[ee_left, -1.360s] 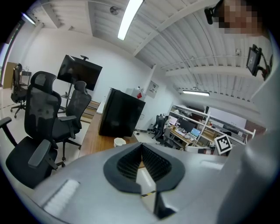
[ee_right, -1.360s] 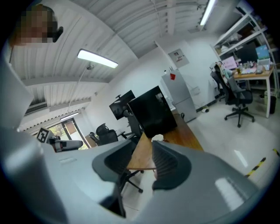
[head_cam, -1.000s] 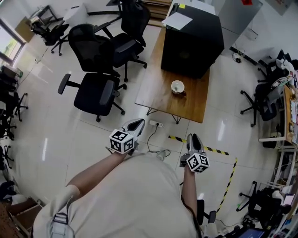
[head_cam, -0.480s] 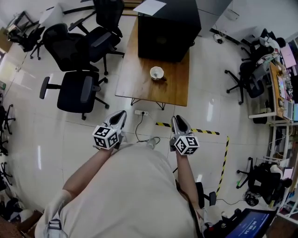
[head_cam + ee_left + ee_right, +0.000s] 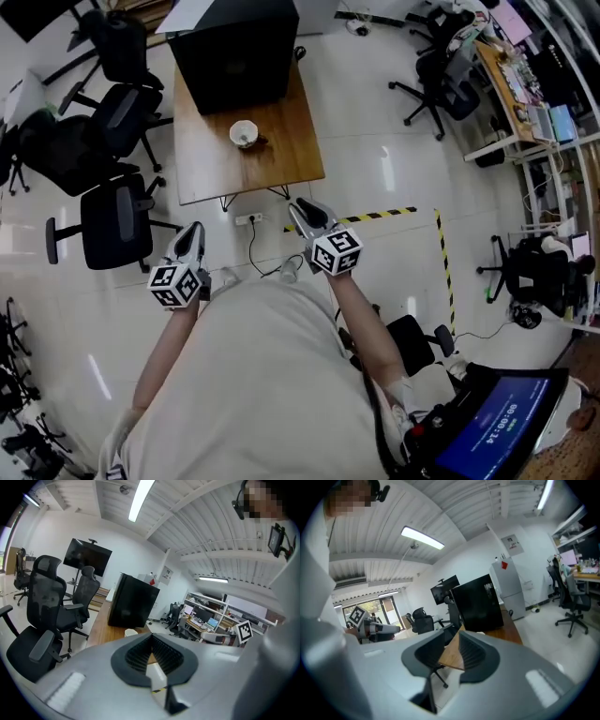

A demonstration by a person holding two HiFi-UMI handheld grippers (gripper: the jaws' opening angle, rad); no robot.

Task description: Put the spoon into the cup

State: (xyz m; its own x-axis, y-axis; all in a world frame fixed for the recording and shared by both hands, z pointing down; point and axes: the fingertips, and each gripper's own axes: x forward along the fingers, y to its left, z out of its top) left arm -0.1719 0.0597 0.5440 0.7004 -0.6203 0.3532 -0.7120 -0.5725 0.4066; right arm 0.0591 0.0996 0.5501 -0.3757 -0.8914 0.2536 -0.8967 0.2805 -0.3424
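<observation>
Both forearms reached forward. The left gripper had its tips together, empty; the right gripper was part open, empty, its jaws just closing. The cup sat on the table, well ahead of the 2.

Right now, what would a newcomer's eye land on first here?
The big black box at the far end of the wooden table, with a white cup just in front of it. Nearer, the person's left gripper and right gripper hang over the floor; the right one's jaws have just been closing with nothing between them.
</observation>
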